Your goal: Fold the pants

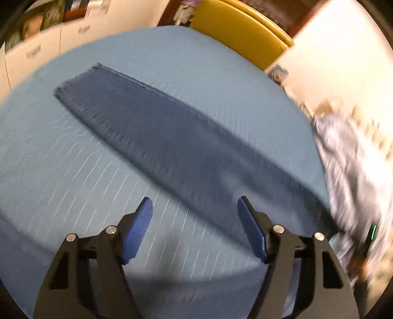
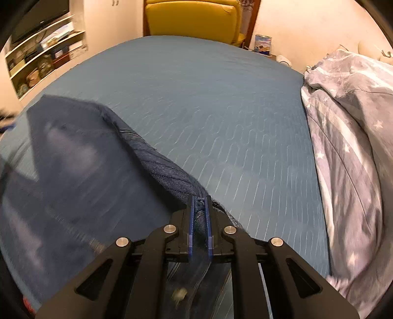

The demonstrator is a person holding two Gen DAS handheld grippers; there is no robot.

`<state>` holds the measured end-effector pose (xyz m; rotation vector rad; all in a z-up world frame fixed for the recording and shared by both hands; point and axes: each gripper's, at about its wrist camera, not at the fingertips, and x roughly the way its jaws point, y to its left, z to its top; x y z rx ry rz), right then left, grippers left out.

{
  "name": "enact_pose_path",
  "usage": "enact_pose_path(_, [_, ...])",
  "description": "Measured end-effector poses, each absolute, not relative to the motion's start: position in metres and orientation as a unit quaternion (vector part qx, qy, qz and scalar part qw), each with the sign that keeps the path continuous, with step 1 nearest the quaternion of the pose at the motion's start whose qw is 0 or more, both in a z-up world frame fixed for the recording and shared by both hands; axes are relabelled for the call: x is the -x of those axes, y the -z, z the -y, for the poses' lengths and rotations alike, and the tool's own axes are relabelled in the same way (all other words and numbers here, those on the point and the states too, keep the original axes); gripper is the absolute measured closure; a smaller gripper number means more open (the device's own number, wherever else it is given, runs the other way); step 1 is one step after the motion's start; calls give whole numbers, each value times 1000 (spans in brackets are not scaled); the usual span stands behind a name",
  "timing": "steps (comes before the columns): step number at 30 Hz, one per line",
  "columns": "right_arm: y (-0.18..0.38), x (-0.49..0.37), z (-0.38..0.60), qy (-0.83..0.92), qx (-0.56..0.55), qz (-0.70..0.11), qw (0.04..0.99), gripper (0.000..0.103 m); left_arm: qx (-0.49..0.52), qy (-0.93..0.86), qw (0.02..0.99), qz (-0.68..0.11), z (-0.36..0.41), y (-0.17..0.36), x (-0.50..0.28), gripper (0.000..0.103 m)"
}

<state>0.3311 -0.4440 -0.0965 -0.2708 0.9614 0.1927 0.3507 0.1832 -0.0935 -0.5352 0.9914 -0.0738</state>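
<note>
— Fingers [image 2: 208,216] of the right gripper [image 2: 199,217] are pressing together on a bunched fold of the pants [image 2: 73,157], are they not?

— Yes, the two blue pads are clamping dark blue denim between them, and the cloth is rising from the bed [image 2: 221,110] up into the grip. From there the pants are spreading out to the left over the blue cover, partly blurred.

— And the left gripper [image 1: 195,229]?

— Its fingers [image 1: 137,233] are standing wide apart and are holding nothing. It is hovering above the blue cover, just beside the near edge of one long leg of the pants.

— Where is that leg lying?

— It is lying flat and straight across the bed, with the hem at the far left end and the rest running toward the right edge of the left wrist view.

— What is sitting around the bed?

— A grey duvet with stars [image 2: 348,147] is lying crumpled along the right side. A yellow chair [image 2: 194,19] is standing behind the far edge, and shelves [image 2: 44,59] are hanging on the wall at the left.
</note>
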Motion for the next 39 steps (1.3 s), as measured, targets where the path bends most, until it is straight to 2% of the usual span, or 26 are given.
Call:
enact_pose_path(1, [95,-319,438,-98,132,-457,874,93,260,25,841,-474,-187,94,-365,39])
enact_pose_path(7, [84,-240,416,-115,103,-433,888,93,342,50,807,-478,-216,111,-429,39])
enact_pose_path(9, [86,-224,410,-115,97,-434,888,93,378,43,789,-482,-231,129,-444,46])
enact_pose_path(11, [89,-220,409,-111,93,-438,887,93,422,50,765,-484,-243,146,-455,58])
enact_pose_path(14, [86,-218,410,-104,92,-440,887,93,464,38,742,-482,-259,167,-470,63])
enact_pose_path(18, [74,-212,410,-94,93,-435,891,93,495,58,731,-465,-262,174,-494,63])
enact_pose_path(22, [71,-215,416,-92,93,-435,891,93,469,31,718,-513,-240,192,-523,63])
enact_pose_path(24, [71,-217,417,-91,96,-437,890,93,479,24,708,-518,-234,202,-529,67])
enact_pose_path(25, [70,-218,418,-90,96,-438,889,93,480,24,710,-515,-233,204,-530,76])
enact_pose_path(26, [69,-218,419,-91,95,-438,889,93,477,25,713,-513,-233,205,-531,97])
enact_pose_path(27, [67,-218,419,-88,98,-437,890,93,470,22,718,-512,-235,204,-530,101])
enact_pose_path(29, [63,-214,421,-89,107,-436,889,93,480,24,718,-504,-237,195,-516,101])
enact_pose_path(32, [58,-199,435,-93,98,-439,888,93,475,34,736,-482,-242,153,-469,101])
enact_pose_path(35, [63,-173,455,-105,73,-450,884,93,446,49,769,-455,-247,93,-376,101])
enact_pose_path(37, [74,-157,467,-111,56,-463,878,93,433,44,777,-454,-246,79,-320,101])
enact_pose_path(39, [97,-138,482,-116,24,-483,868,93,444,37,772,-453,-242,87,-251,101])
